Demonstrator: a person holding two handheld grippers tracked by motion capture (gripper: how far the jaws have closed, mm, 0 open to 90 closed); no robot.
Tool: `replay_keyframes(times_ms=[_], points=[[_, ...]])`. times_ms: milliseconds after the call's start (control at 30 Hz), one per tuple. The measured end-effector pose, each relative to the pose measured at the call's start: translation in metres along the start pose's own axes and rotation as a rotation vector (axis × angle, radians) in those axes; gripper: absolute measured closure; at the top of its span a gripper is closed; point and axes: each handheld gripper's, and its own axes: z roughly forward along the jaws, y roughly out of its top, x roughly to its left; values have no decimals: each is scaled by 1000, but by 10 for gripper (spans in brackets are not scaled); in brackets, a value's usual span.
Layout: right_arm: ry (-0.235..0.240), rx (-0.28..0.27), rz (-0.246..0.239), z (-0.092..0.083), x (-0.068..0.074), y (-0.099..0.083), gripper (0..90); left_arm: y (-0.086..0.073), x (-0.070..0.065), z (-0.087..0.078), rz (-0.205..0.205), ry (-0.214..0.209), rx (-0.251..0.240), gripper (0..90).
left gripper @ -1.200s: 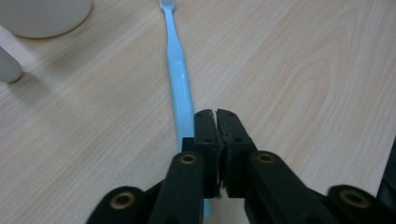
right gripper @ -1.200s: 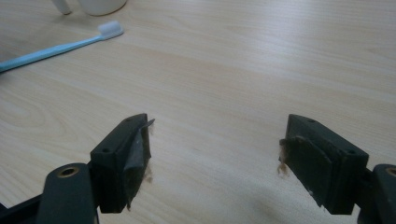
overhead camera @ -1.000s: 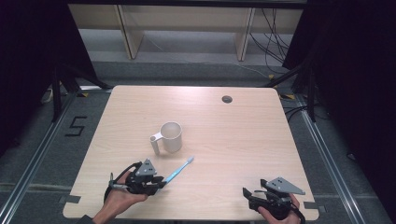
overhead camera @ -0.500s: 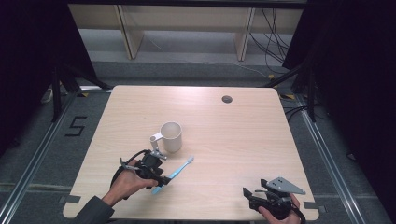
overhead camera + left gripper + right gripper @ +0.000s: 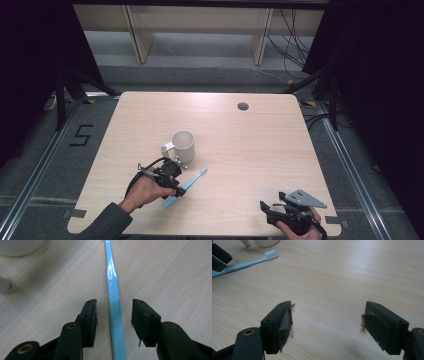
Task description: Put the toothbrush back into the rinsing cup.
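On the left of the light wood worktop (image 5: 260,145), the left hand-held gripper (image 5: 113,312) sits low over the handle end of a light blue toothbrush (image 5: 185,187). Its jaws stand apart to a moderate width, one on each side of the handle, with bare wood showing between each pad and the plastic, so nothing is clamped yet. In the left gripper view the handle runs straight up the middle of the gap, so the brush's long axis lies along the line the jaws point and square to the direction in which they close. In the high view the brush lies diagonally, handle near and left, white bristle head far and right. A white mug (image 5: 182,146) stands upright just beyond the gripper, close to the brush but apart from it.

Well to the right, at the near edge, the right hand-held gripper (image 5: 328,322) rests with its jaws spread wide and empty over bare wood; the toothbrush lies far off to its left. The left one is plainly the nearer, and I judge that closing it is all the grasp needs
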Motion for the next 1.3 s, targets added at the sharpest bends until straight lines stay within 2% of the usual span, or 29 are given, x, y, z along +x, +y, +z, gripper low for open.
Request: replay_keyframes(times_ms=[100, 133, 233, 267, 433, 633, 667, 733, 833, 900, 967, 1200, 1300], points=[[16, -11, 9, 2, 0, -1, 241, 3, 0, 2, 22, 20, 5, 585], [1, 1, 0, 0, 0, 0, 242, 4, 0, 3, 17, 15, 12, 602], [0, 1, -1, 0, 0, 0, 242, 6, -3, 4, 33, 37, 28, 635], [1, 1, -1, 0, 0, 0, 242, 7, -3, 5, 47, 38, 41, 648], [1, 1, -3, 0, 0, 0, 244, 12, -3, 8, 60, 32, 74, 680], [17, -10, 5, 2, 0, 0, 245, 15, -5, 12, 69, 46, 97, 706], [3, 0, -3, 0, 0, 0, 245, 16, -6, 12, 72, 43, 102, 709], [4, 1, -3, 0, 0, 0, 245, 17, -6, 12, 75, 52, 109, 718], [4, -1, -3, 0, 0, 0, 245, 20, -7, 13, 82, 61, 129, 730], [29, -4, 17, 2, 1, 0, 245, 22, -7, 14, 84, 61, 148, 737], [13, -11, 3, 1, 0, 0, 245, 24, -6, 14, 85, 63, 158, 752], [26, -4, 13, 2, 1, 0, 247, 32, -6, 16, 98, 69, 213, 776], [19, -10, -1, 2, 1, 0, 247, 35, -7, 17, 98, 73, 237, 777]])
